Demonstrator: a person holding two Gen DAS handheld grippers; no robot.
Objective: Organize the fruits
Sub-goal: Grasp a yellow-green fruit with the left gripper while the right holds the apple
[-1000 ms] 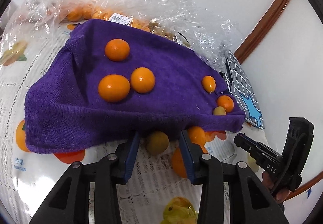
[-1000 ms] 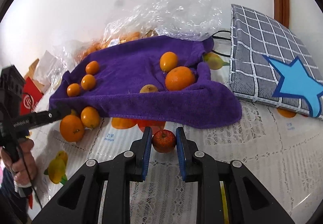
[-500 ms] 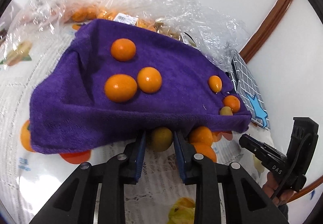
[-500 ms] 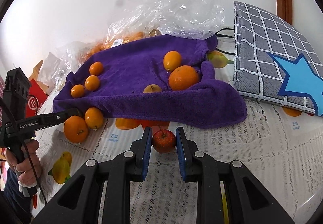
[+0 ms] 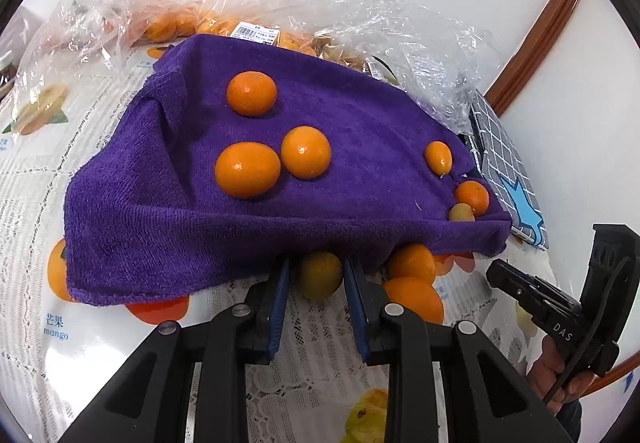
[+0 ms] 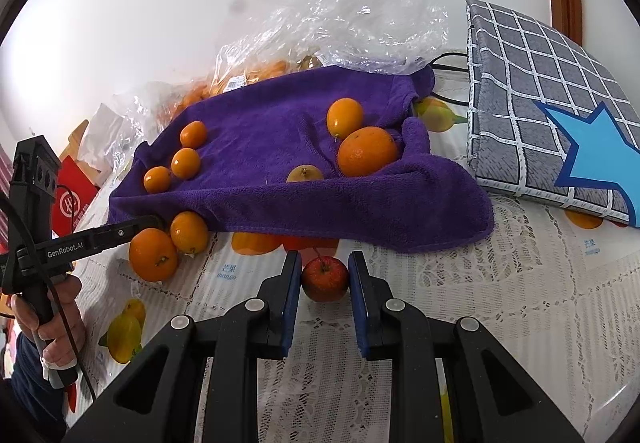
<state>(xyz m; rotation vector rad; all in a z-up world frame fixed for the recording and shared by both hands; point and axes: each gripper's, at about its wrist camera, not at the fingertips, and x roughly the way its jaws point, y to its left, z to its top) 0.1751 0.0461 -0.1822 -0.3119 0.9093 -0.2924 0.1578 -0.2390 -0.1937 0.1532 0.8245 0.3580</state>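
Two fruits are gripped at the near edge of a purple towel (image 5: 360,171) on a lace-covered table (image 6: 500,303).

A yellow-green fruit (image 5: 320,275) is clamped between the narrowly set blue pads of the left gripper (image 5: 316,275), whose jaws have just been closing on it, right at the towel's near hem. Two oranges (image 5: 414,295) are seen on the table just right of it. A small red apple (image 6: 325,279) is pinched in the narrow right gripper (image 6: 325,279), on the lace near the towel's front fold. Three oranges (image 5: 276,139) are spread across the towel's left half, and three smaller fruits (image 5: 460,183) are gathered at its right end. Clear plastic bags (image 5: 340,3) of fruit are piled at the far side, and a grey checked cushion (image 6: 540,91) with a blue star is propped at the right.
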